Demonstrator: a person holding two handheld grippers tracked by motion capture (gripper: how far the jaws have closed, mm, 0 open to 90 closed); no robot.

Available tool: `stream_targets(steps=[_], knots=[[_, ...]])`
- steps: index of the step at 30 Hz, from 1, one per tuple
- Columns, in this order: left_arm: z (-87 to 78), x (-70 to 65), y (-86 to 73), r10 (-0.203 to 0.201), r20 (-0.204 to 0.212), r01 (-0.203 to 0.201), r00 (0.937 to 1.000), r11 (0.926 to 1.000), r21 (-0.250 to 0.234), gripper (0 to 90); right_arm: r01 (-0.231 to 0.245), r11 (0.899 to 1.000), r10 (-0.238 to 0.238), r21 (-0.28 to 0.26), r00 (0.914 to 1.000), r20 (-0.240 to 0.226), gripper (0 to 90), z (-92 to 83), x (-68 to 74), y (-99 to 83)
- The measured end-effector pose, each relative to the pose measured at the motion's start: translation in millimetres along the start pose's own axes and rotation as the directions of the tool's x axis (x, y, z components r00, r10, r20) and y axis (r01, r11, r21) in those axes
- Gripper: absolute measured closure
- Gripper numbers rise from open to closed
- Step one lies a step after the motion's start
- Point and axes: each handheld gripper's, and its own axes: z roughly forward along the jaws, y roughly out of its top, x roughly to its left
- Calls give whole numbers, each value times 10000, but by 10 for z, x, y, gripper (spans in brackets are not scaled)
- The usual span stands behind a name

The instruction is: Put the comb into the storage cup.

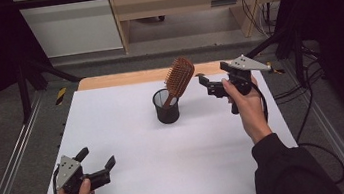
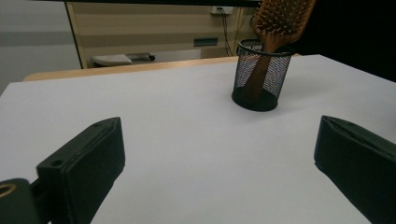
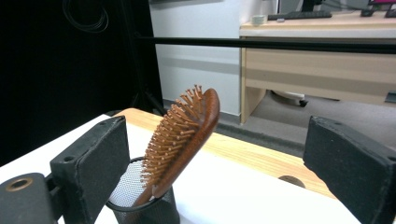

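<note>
A wooden hairbrush (image 1: 180, 76) stands handle-down in a black mesh cup (image 1: 166, 107) near the far middle of the white table, its bristled head leaning right. My right gripper (image 1: 207, 85) hovers open just right of the brush head, apart from it. In the right gripper view the hairbrush (image 3: 187, 135) and cup (image 3: 140, 200) sit left of centre, ahead of the spread jaws of my right gripper (image 3: 219, 158). My left gripper (image 1: 97, 157) rests open at the near left, holding nothing. In the left gripper view my left gripper (image 2: 219, 163) faces the distant cup (image 2: 261, 77) and brush (image 2: 280, 18).
The white table top (image 1: 129, 133) ends in a wooden strip (image 1: 127, 78) along its far edge. Metal rails (image 1: 12, 163) run along both sides. A wooden desk (image 1: 177, 0) and hanging cables (image 1: 259, 10) stand beyond the table.
</note>
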Motion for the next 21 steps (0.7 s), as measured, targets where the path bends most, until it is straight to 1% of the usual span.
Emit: stream_targets(steps=[6,8,9,13,14,17,21], knots=[[-68,47,33,31,-169,-34,9999,9997,-227,20,271,9994,-269,-228,9996,97,49,-201,-5,-99],[-106,65,33,160,-297,-168,9994,9995,-269,20,302,9990,-299,-320,9995,114,44,-280,-6,-133],[-124,75,30,151,-275,-159,9995,9994,-310,20,298,9989,-293,-369,9995,126,44,-321,-9,-151],[-218,128,23,64,-413,-85,9991,9987,-499,19,309,9982,-300,-508,9994,171,43,-484,-27,-219],[-240,141,22,29,-447,-54,9990,9985,-546,19,402,9977,-391,-540,9990,200,43,-529,-36,-238],[-296,181,8,-40,-547,6,9985,9981,-621,19,330,9970,-308,-700,9990,322,43,-657,-65,-298],[-347,225,0,-128,-580,85,9982,9973,-736,19,359,9962,-319,-791,9982,515,43,-799,-107,-372]])
